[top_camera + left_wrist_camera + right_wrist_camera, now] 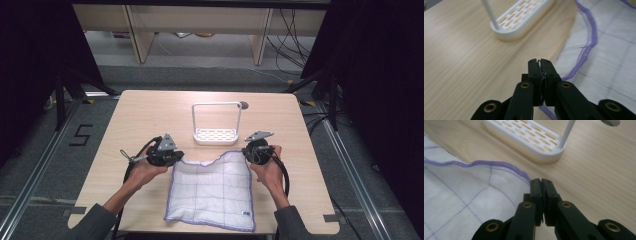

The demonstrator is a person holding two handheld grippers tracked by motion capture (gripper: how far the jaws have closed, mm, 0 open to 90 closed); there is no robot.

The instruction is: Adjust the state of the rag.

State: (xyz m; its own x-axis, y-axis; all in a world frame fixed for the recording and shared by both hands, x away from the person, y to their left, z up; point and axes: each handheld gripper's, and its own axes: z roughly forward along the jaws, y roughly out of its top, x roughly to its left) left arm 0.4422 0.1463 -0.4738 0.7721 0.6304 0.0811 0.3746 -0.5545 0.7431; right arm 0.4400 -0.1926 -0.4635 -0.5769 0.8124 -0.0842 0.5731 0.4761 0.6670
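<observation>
We have both jaws pinched shut on the far corners of the white purple-edged cloth [212,190] lying flat on the wooden surface [145,115], left gripper [176,159] and right gripper [248,154] ready, we judge, to lift together.

A white cloth [212,190] with purple edging and a faint grid lies spread flat on the table's near half, far corners pinched up.

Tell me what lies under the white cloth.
The cloth lies flat on the wooden table. Whatever might sit beneath its middle is covered. Each gripper pinches a far corner.
</observation>
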